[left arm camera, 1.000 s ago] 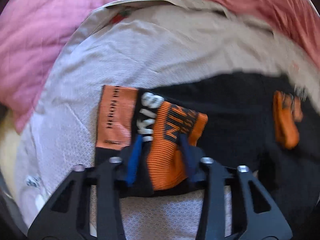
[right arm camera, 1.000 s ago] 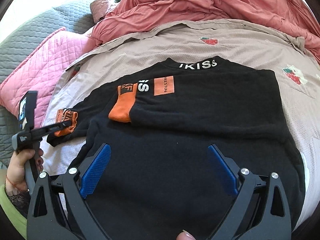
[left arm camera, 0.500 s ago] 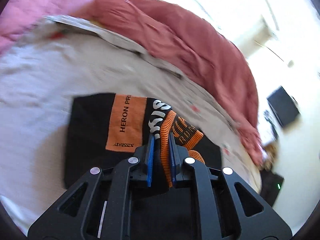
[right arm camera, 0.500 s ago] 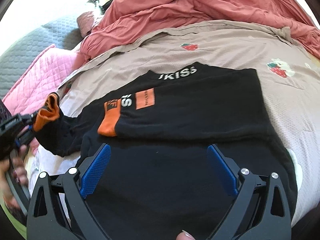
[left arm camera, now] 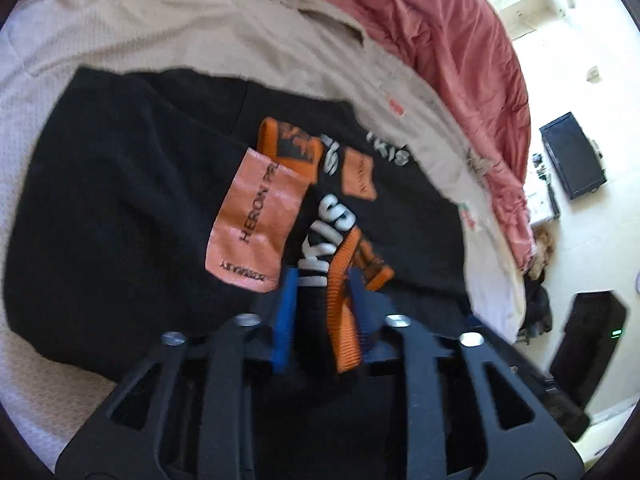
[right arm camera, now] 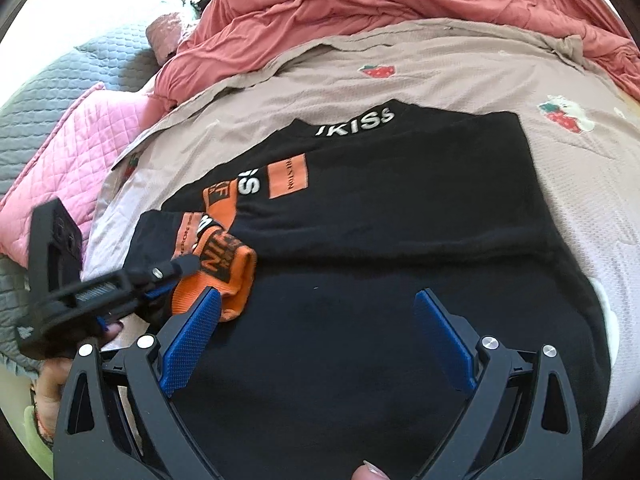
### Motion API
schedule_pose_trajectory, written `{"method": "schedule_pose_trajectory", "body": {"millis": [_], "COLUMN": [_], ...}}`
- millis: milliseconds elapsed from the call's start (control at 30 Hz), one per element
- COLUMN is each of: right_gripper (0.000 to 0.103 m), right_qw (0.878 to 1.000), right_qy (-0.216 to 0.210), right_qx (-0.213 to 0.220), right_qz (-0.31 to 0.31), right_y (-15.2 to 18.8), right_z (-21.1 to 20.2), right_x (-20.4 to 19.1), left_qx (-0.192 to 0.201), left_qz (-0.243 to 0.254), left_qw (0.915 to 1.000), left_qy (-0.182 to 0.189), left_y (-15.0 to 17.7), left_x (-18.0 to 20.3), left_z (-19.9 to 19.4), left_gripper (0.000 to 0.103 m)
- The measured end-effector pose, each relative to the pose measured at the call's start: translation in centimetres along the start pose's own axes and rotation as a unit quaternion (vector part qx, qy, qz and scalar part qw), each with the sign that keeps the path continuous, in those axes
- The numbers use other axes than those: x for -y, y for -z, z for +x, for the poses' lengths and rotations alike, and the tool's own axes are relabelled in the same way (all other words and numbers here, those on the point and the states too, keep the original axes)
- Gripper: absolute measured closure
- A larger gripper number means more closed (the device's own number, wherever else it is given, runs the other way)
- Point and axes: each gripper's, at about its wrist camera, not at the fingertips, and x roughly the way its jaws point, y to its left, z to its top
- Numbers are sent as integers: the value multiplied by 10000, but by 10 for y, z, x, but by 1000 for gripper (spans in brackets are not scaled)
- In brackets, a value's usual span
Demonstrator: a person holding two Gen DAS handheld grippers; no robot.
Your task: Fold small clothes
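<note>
Left side. The left gripper [left arm camera: 323,300], seen also from the right wrist view [right arm camera: 176,280], had its blue-padded fingers [left arm camera: 285,320] closed down on the ribbed orange cuff [left arm camera: 345,300] of the second sleeve of the black long-sleeved sweatshirt with orange patches and white lettering [right arm camera: 380,260]. Only the thickness of the cuff showed between the pads. The cuff was held above the left part of the garment's body, just short of the other orange cuff [right arm camera: 218,200], which lay flat across the chest next to the rectangular orange patch [right arm camera: 288,178].

Centre. The sweatshirt lay spread on the beige textured bedsheet with strawberry prints [right arm camera: 440,72], collar away from the right camera, hem toward it. One sleeve appeared already folded across the chest.

Right side. The right gripper [right arm camera: 320,344] hovered over the lower body of the garment, its fingers spread wide and gripping nothing.

Judgement on the step in hand: folding the second sleeve inward.
- Carry the cuff across until the sleeve lies straight and roughly level with the first one, so the side edge forms a clean line.
- Lower the cuff onto the fabric before releasing; dropping from height would likely leave a bunched cuff.
- Avoid dragging, since a pull could shift the flat cuff beneath.
- The free right gripper could press the body near the shoulder fold to keep it from creeping.

Background: crumpled coral-red duvet [right arm camera: 360,0] beyond the sheet, pink quilted cushion [right arm camera: 72,140] at far left.
</note>
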Motion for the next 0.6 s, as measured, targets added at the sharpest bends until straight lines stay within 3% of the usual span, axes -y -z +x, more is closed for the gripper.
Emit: {"method": "schedule_pose_trajectory", "body": {"millis": [100, 200, 300, 500, 600], "right_gripper": [7, 7, 7, 7, 16], "right_qw": [9997, 9984, 9971, 9956, 9966], "right_qy": [-203, -456, -554, -573, -511], "right_qx": [-140, -309, -500, -633, -580], "right_qz": [53, 114, 179, 391, 270], "right_y": [-1, -2, -4, -8, -11], "right_z": [10, 25, 44, 71, 77], "right_x": [-9, -23, -33, -41, -47], "left_qx": [440, 728, 824, 995, 1036], "left_qz": [205, 425, 367, -87, -211], "left_qw": [9987, 9930, 9867, 9851, 9850], "left_qy": [-178, -829, -1353, -1397, -1362], "left_y": [-9, -13, -18, -28, -32], "left_x": [5, 5, -7, -30, -34], "left_z": [-28, -43, -51, -68, -70], "left_gripper": [62, 51, 49, 43, 42]}}
